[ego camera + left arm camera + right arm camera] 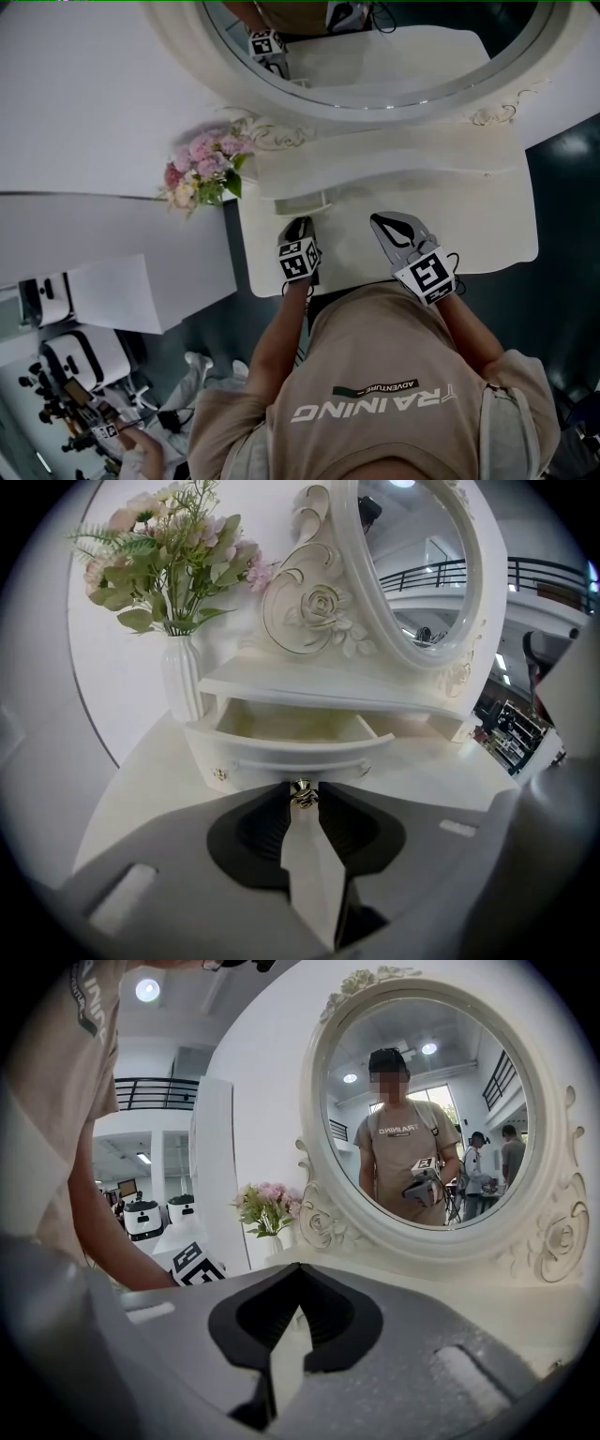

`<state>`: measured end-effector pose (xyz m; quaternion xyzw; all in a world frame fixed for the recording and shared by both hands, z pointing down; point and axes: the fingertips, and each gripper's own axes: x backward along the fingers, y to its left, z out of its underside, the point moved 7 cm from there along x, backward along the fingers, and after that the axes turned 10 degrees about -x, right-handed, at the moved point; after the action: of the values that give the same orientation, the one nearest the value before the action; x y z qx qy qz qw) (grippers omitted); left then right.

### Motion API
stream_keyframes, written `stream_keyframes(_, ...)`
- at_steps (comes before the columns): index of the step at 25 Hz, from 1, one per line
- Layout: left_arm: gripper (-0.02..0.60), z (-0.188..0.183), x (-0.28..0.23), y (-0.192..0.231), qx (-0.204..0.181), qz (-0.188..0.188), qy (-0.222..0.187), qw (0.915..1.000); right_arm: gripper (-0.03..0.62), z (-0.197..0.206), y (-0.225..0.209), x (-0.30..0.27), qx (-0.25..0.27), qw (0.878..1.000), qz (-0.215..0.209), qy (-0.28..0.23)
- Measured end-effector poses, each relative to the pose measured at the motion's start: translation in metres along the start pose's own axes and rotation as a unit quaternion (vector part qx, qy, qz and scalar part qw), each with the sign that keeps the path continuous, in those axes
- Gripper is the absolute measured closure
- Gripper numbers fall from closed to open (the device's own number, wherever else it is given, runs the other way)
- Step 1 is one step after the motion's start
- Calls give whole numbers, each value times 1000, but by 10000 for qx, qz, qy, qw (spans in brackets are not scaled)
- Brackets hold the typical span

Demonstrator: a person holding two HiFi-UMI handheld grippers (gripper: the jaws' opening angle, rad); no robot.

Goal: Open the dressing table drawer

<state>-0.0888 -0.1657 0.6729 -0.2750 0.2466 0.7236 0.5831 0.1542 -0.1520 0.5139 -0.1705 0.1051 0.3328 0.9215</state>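
Note:
The small white drawer [302,200] under the mirror shelf stands pulled out, and the left gripper view shows its empty inside [291,726] and curved front [281,759]. My left gripper [301,797] is shut on the drawer's little brass knob [301,792]; in the head view this gripper [300,223] sits right at the drawer front. My right gripper [382,223] hovers over the tabletop to the right of the drawer, touching nothing. In its own view the right gripper [298,1266] has its jaw tips together with nothing between them.
A white vase of pink flowers [202,173] stands on the table's left end, close beside the drawer [181,679]. The oval mirror [375,56] rises behind the shelf. The white tabletop [469,216] ends at a curved front edge. White machines [75,361] stand on the floor at lower left.

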Motion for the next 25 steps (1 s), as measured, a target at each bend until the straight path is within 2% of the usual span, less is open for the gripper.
stream_keyframes(7,467,5,2,-2,92,-5,-40,9999,592,6,0,3,-1,10000,62,35)
stream_keyframes(8,456,7,2,-2,92,-13,-14,10000,592,7,0,3,-4,10000,75,44)
stream_keyframes(10,391,14,3,-3,144,-33,42,9999,592,8,1,5,-21,9999,94,54)
stream_keyframes(12,391,21,7,-4,220,-29,74,9997,592,10,0,7,-43,9999,106,68)
stream_keyframes(17,416,28,21,-3,247,-50,100,9996,592,16,0,9,-107,9997,105,172)
stream_keyframes(22,487,21,41,-1,205,34,-124,9997,592,15,5,0,-113,9997,-58,228)
stream_keyframes(24,562,17,53,0,188,47,-271,9994,592,13,9,-5,-64,9997,-108,213)
stream_keyframes(25,568,15,58,1,152,50,-352,9993,592,11,11,-7,-40,9997,-124,189)
